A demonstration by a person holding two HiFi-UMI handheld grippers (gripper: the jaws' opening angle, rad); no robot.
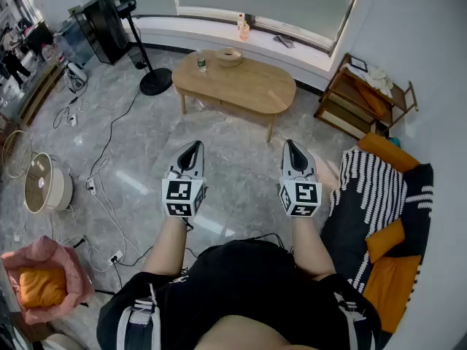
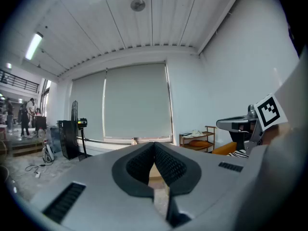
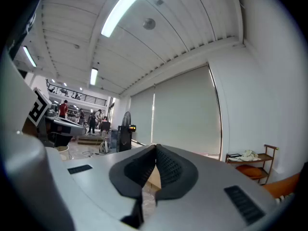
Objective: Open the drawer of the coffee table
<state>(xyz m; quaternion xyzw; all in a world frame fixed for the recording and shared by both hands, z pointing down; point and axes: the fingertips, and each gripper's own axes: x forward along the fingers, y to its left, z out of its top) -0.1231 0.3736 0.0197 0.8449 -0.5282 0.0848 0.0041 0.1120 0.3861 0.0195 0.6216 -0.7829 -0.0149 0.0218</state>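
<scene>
An oval wooden coffee table (image 1: pixel 235 84) stands across the marble floor, well ahead of both grippers; its drawer front does not show from this angle. My left gripper (image 1: pixel 193 149) is held level in mid-air, its jaws shut with nothing between them. At the same height to its right, my right gripper (image 1: pixel 292 148) is also shut and empty. In the left gripper view the tips (image 2: pixel 154 143) meet, and a sliver of the table shows through the gap below them. The right gripper view has the tips (image 3: pixel 155 147) meeting likewise.
A bowl (image 1: pixel 228 56) and a small bottle (image 1: pixel 201 63) sit on the table. A standing fan (image 1: pixel 117 20) is to its left, a wooden shelf (image 1: pixel 363 97) to its right. A sofa with a striped throw (image 1: pixel 373 195) lies at the right. Cables (image 1: pixel 95 188) trail over the floor.
</scene>
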